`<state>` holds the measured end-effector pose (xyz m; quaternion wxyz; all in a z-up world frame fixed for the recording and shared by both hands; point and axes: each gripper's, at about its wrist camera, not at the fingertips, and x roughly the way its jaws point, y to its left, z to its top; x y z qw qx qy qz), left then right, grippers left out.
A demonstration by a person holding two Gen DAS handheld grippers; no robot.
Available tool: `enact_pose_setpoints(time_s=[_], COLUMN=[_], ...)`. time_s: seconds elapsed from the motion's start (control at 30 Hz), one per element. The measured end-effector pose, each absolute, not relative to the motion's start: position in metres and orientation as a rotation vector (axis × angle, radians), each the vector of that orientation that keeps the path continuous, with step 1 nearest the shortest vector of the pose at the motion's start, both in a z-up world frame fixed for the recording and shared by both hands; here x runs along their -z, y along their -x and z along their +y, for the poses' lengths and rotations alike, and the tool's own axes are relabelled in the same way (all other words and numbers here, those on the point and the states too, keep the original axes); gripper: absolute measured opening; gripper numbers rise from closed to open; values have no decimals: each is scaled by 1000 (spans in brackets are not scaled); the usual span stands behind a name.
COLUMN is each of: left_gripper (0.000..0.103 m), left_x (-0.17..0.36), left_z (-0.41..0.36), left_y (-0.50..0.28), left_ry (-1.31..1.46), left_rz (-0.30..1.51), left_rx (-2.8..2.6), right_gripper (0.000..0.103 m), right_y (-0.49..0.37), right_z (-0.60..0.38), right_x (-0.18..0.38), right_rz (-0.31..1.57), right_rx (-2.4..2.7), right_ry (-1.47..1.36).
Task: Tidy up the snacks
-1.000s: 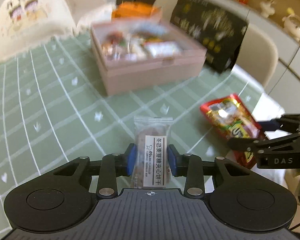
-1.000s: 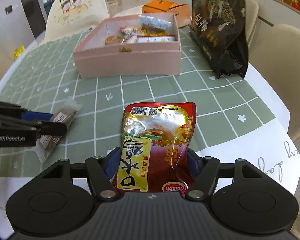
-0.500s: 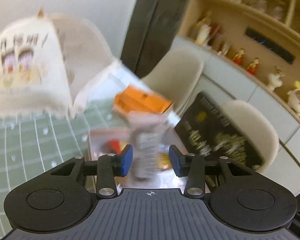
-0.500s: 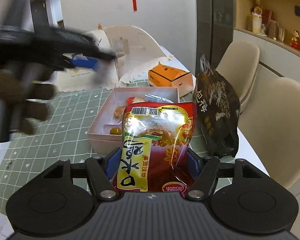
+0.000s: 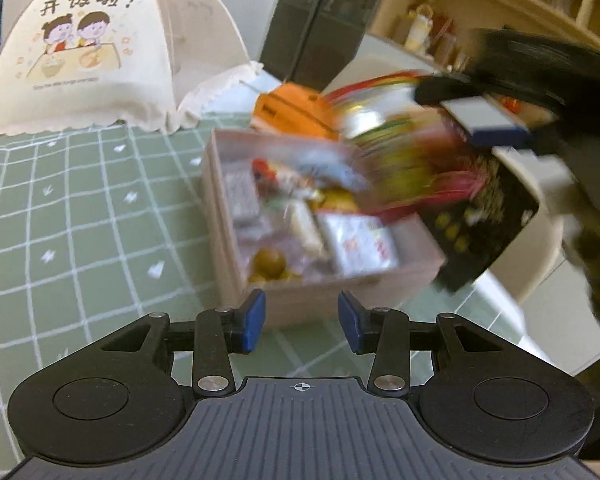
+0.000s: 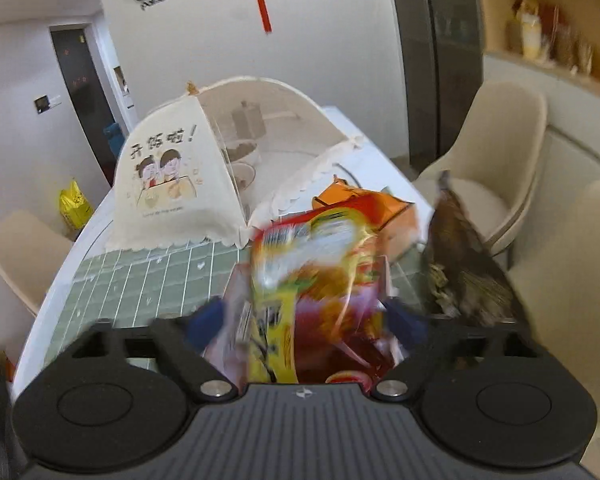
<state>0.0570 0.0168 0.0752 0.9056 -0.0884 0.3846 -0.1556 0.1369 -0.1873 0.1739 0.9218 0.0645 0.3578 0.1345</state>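
Observation:
A pink box [image 5: 236,240] full of small snack packets stands on the green checked tablecloth. My left gripper [image 5: 302,322] is open and empty, just in front of the box's near wall. My right gripper [image 6: 304,322] is blurred and spread wide around a red and yellow snack bag [image 6: 320,280], which is tilted and blurred; the grip cannot be judged. In the left wrist view the right gripper [image 5: 496,120] carries the blurred bag [image 5: 396,136] above the box's far right side.
A black snack bag [image 5: 480,216] stands right of the box. An orange carton [image 5: 288,108] lies behind it. A cloth food cover [image 5: 84,52] stands at the back left. Beige chairs [image 6: 496,160] stand past the table's right edge.
My left gripper let go of the clear biscuit packet and now stands open and empty. My right gripper lifted the red bag and swung it over the box; its jaws look wider.

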Motion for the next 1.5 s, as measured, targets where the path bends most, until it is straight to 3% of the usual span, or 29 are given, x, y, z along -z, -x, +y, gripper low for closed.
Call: enact_pose_setpoints(time_s=[0.13, 0.5, 0.6, 0.67, 1.5], left_gripper=[45, 46, 50, 55, 56], left_x=[-53, -12, -7, -4, 2], left_z=[23, 29, 23, 18, 1], left_y=[-29, 7, 6, 2, -5], left_ry=[107, 45, 29, 24, -54], left_rz=[774, 745, 704, 681, 642], left_rx=[284, 175, 176, 196, 165], right_gripper=[94, 94, 96, 103, 103], right_y=[-152, -47, -31, -29, -16], right_z=[-185, -171, -160, -152, -162], right_x=[-133, -11, -5, 1, 9], right_rz=[795, 882, 827, 828, 695], right_rx=[-202, -98, -96, -85, -45], right_ry=[-144, -146, -72, 3, 3])
